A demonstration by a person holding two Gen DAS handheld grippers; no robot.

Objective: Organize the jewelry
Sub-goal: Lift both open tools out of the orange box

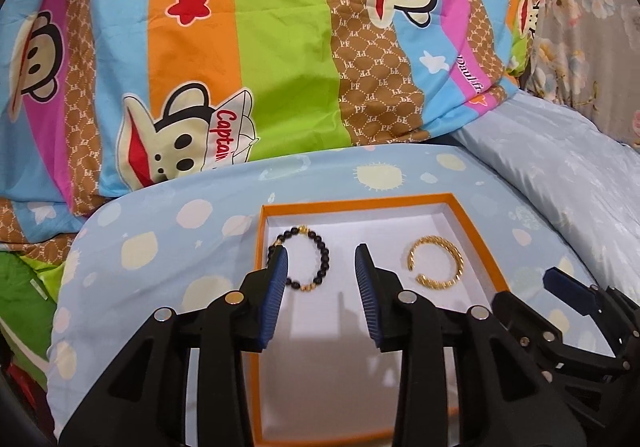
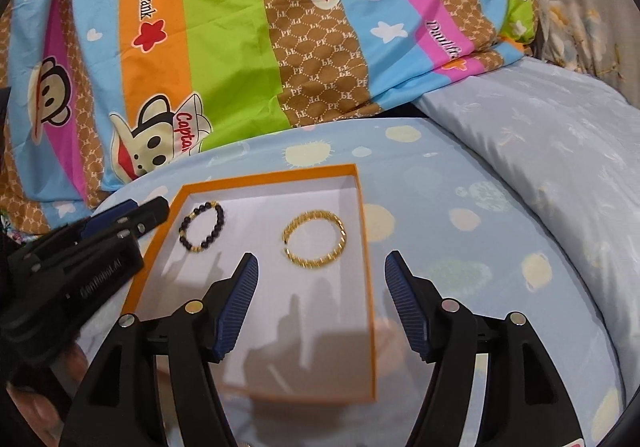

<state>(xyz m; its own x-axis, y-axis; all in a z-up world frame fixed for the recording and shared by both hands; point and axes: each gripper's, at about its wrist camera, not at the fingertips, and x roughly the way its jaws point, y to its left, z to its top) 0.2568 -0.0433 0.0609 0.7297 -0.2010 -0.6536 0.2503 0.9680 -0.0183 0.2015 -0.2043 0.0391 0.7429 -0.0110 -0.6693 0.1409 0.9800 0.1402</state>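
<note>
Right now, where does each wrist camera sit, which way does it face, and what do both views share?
Left wrist: on the left gripper, angled down at the black beaded bracelet; its open jaws show, with the right gripper at lower right.
Right wrist: on the right gripper, angled down at the gold open bangle; its open jaws and the left gripper show.
Shared: the orange-rimmed white box, both bracelets, the striped cartoon-monkey blanket.
</note>
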